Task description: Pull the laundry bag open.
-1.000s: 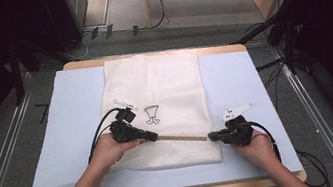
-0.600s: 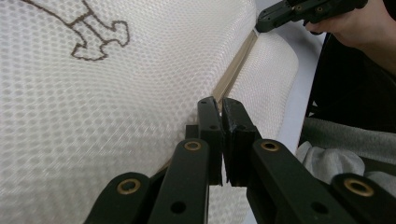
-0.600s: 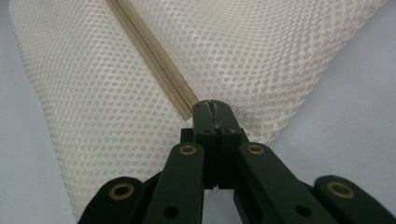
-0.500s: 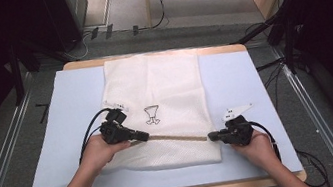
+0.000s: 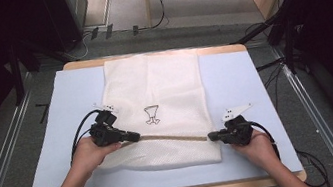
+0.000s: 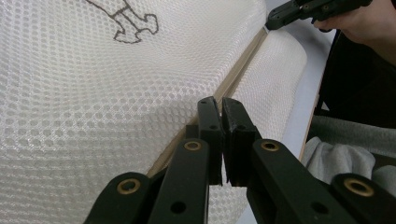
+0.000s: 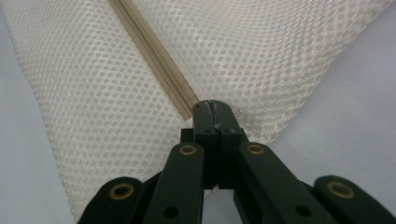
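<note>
Pale blue sheeting covers the tabletop [image 5: 234, 88], with bare wood showing along its far and near edges. On it lies a white mesh laundry bag [image 5: 164, 89], stretching from the far edge toward the person, with a small dark outline drawing [image 5: 152, 115] near its middle. A tan zipper [image 5: 174, 138] crosses the bag near its front end. The left gripper [image 5: 136, 136] sits at the zipper's left end, its fingers nearly together with a thin gap, and whether they pinch anything cannot be told. The right gripper [image 5: 210, 137] has its fingers pressed together on the zipper's right end at the bag's corner.
</note>
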